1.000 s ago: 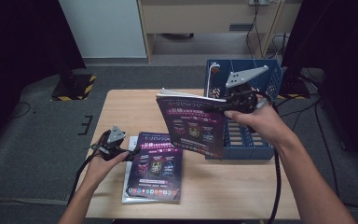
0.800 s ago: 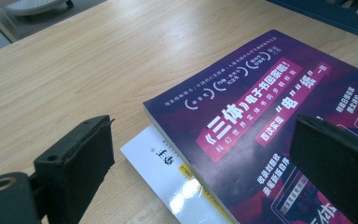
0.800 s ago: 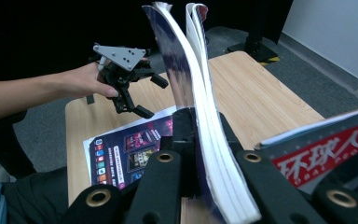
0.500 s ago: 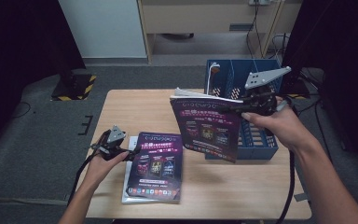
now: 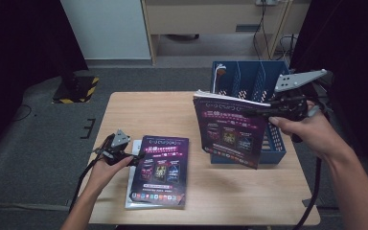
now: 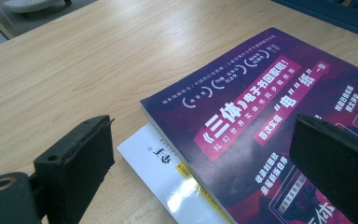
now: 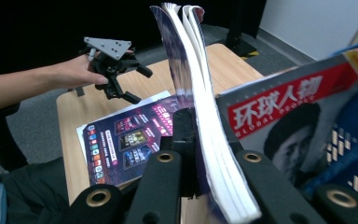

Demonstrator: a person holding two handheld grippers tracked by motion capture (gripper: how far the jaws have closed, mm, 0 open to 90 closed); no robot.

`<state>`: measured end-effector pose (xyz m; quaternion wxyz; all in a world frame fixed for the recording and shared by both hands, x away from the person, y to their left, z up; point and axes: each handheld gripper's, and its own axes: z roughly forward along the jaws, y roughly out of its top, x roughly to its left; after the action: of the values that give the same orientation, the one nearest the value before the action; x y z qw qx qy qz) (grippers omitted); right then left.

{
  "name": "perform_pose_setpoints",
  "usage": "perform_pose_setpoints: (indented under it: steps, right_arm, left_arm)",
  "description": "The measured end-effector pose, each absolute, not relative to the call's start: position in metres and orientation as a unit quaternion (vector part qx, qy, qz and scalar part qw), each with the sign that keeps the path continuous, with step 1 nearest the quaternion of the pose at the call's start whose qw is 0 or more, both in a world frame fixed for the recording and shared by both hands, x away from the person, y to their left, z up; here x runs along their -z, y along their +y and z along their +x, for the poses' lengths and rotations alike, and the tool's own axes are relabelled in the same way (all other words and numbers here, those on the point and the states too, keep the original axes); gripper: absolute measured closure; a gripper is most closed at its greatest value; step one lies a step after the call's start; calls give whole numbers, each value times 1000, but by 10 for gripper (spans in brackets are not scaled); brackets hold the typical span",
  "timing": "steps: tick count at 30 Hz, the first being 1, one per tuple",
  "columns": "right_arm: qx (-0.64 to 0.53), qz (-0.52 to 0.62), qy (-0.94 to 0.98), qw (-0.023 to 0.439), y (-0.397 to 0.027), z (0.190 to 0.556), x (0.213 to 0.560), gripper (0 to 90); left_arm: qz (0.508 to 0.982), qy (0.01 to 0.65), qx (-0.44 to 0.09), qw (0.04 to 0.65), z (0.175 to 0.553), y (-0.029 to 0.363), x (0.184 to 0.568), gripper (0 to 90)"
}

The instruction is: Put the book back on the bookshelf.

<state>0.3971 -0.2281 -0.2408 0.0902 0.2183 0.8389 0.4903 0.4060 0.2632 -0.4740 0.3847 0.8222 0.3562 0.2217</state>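
Note:
My right gripper [image 5: 253, 113] is shut on the top edge of a purple magazine [image 5: 230, 134], which hangs upright in the air in front of the blue basket [image 5: 249, 79]. In the right gripper view the jaws [image 7: 199, 128] pinch its fanned white pages [image 7: 191, 70]. A second purple magazine [image 5: 160, 167] lies flat on the table over a white book [image 6: 168, 170]. My left gripper [image 5: 133, 156] rests at that stack's left edge, open. Its pads [image 6: 77, 158] stand wide apart over the corner of the flat purple magazine [image 6: 270, 116], apart from it.
The basket stands on the wooden table's [image 5: 148, 112] far right corner and holds a magazine with a red banner [image 7: 289, 116]. The left hand with its gripper [image 7: 116, 70] shows far off in the right gripper view. Dark floor surrounds the table.
My right gripper has carried the hanging magazine to the right and a little up, nearer the basket. The left gripper and the flat stack have stayed put.

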Motion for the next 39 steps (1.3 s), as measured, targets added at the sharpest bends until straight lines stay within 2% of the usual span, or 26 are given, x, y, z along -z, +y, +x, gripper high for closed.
perform_pose_setpoints:
  steps: [19, 39]
  right_arm:
    - [-484, 251, 830, 116, -281, 376, 226, 844]
    - [-478, 295, 814, 146, -295, 376, 211, 844]
  left_arm:
    - [825, 357, -218, 381, 408, 261, 477, 59]
    - [824, 357, -217, 383, 408, 262, 477, 59]
